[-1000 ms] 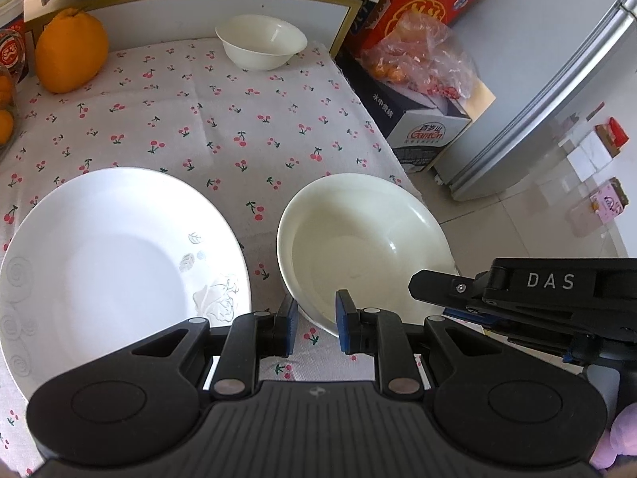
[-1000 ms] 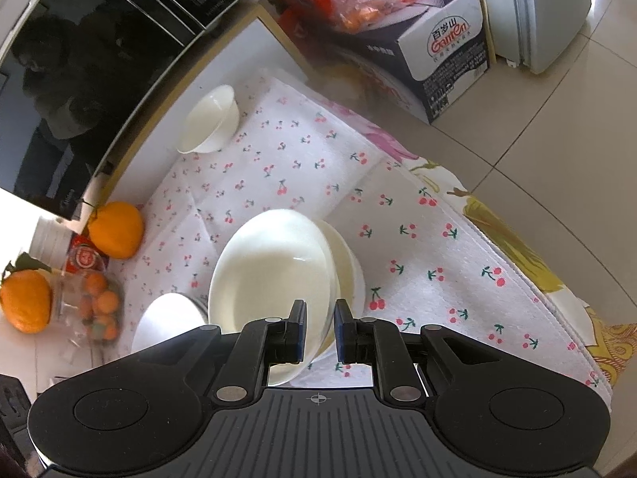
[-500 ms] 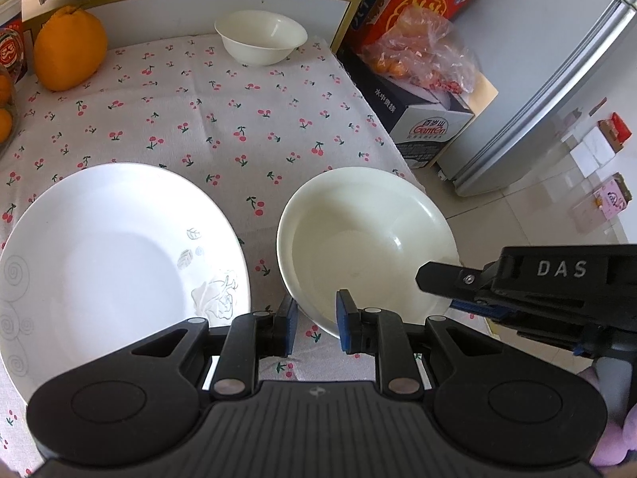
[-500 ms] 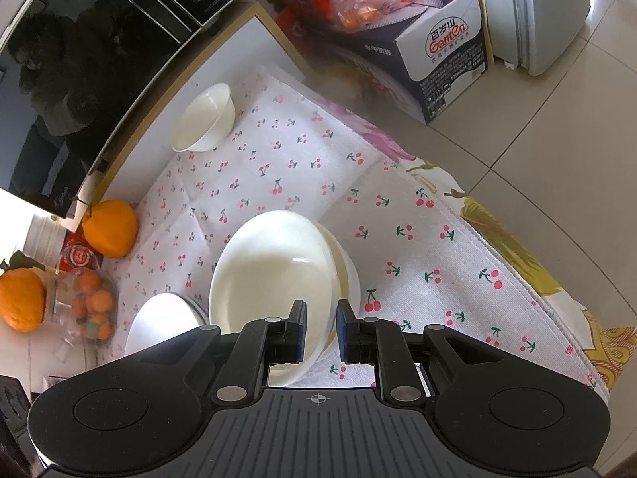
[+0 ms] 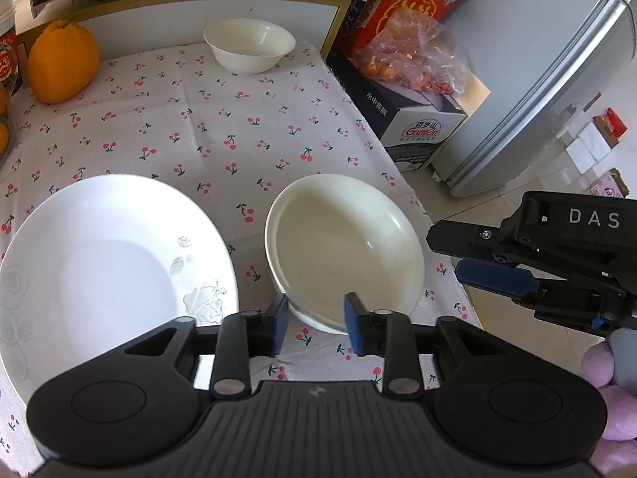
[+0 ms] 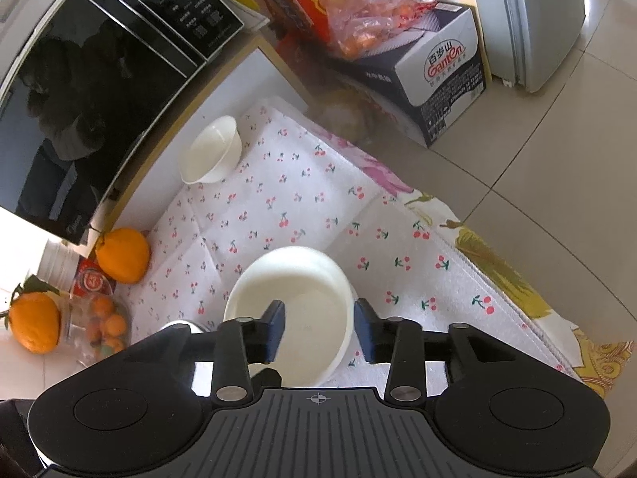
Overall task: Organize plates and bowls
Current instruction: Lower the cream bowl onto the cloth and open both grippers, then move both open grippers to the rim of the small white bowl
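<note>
A cream deep plate (image 5: pixel 346 247) lies on the cherry-print cloth (image 5: pixel 239 119), just ahead of my open left gripper (image 5: pixel 314 322). A large white flower-etched plate (image 5: pixel 107 271) lies to its left. A small white bowl (image 5: pixel 249 46) stands at the far edge. My right gripper shows in the left wrist view (image 5: pixel 450 255) to the right of the cream plate. In the right wrist view my right gripper (image 6: pixel 320 332) is open above the cream plate (image 6: pixel 294 298), with the small bowl (image 6: pixel 213 151) far off.
A large orange (image 5: pixel 61 65) sits at the back left beside a microwave (image 6: pixel 79 79). Cardboard boxes with a bag of fruit (image 5: pixel 410 59) and a fridge (image 5: pixel 557 79) stand right of the table. A container of small oranges (image 6: pixel 103 326) is at the left.
Both grippers' jaws have opened wider. The right gripper has drawn back to the right of the cream plate, which now lies flat on the cloth.
</note>
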A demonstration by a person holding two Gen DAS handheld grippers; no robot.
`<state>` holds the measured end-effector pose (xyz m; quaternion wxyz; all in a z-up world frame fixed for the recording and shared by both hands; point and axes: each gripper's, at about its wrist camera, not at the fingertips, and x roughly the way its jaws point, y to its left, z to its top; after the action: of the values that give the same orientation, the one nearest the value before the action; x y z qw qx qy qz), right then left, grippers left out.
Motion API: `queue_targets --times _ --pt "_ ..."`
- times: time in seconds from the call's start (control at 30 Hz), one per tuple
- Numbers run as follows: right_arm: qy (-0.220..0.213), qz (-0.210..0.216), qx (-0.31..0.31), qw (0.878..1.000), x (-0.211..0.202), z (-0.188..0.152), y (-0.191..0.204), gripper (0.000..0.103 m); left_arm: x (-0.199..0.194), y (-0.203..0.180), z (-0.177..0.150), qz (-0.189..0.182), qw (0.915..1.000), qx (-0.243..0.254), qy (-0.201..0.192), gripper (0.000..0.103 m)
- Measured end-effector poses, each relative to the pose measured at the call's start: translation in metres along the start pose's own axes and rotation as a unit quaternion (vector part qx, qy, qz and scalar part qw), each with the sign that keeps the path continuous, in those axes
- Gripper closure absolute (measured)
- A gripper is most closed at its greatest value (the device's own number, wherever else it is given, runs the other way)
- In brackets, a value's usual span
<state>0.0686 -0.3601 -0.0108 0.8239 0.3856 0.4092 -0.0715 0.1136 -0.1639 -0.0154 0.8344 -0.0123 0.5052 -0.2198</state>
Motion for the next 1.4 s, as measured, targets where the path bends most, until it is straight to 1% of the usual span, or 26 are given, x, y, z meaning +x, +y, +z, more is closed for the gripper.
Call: queue_targets --times 0.03,0.1,0.17,0.3,0.37,0.53,0.63,0.73,1.0,1.07,1.27,1.4 --pt "-0.001 0.001 0.0 1.0 0.0 0.001 0.0 0.063 0.0 0.0 0.001 0.0 1.0 0.0 0.0 0.069" --pt "-0.003 0.004 0.002 1.0 -0.002 0.002 0.0 0.059 -0.003 -0.001 0.002 0.0 1.0 -0.001 -0.004 0.063" --pt "-0.007 0.006 0.001 1.0 -0.004 0.003 0.0 0.051 -0.005 -0.002 0.003 0.001 1.0 0.001 -0.008 0.058" --pt "-0.013 0.012 0.0 1.0 -0.006 0.006 0.001 0.047 -0.01 -0.003 0.006 -0.001 0.9999 0.002 -0.017 0.049" --pt "-0.015 0.015 0.003 1.0 -0.008 0.007 0.0 0.041 -0.013 -0.003 0.007 -0.002 0.9998 0.002 -0.022 0.046" --pt "-0.021 0.019 0.006 1.0 -0.011 0.01 -0.002 0.036 -0.019 -0.003 0.011 0.002 0.9995 -0.001 -0.033 0.037" --pt "-0.023 0.021 0.005 0.999 -0.012 0.013 -0.001 0.034 -0.023 -0.002 0.015 0.008 0.9991 -0.003 -0.042 0.031" --pt "-0.025 0.024 -0.002 0.999 -0.014 0.018 0.001 0.03 -0.026 0.001 0.02 0.013 0.9985 -0.006 -0.052 0.026" --pt "-0.025 0.024 -0.034 0.999 -0.017 0.038 0.018 0.019 -0.039 0.011 0.038 0.039 0.9944 -0.024 -0.095 0.009" --pt "-0.028 0.022 -0.048 0.998 -0.017 0.043 0.025 0.016 -0.041 0.015 0.043 0.046 0.9931 -0.031 -0.103 0.006" --pt "-0.028 0.025 -0.079 0.996 -0.008 0.061 0.047 0.014 -0.041 0.033 0.056 0.063 0.9898 -0.064 -0.111 0.002" --pt "-0.026 0.026 -0.094 0.995 0.001 0.073 0.058 0.013 -0.04 0.045 0.065 0.077 0.9875 -0.08 -0.112 0.001"
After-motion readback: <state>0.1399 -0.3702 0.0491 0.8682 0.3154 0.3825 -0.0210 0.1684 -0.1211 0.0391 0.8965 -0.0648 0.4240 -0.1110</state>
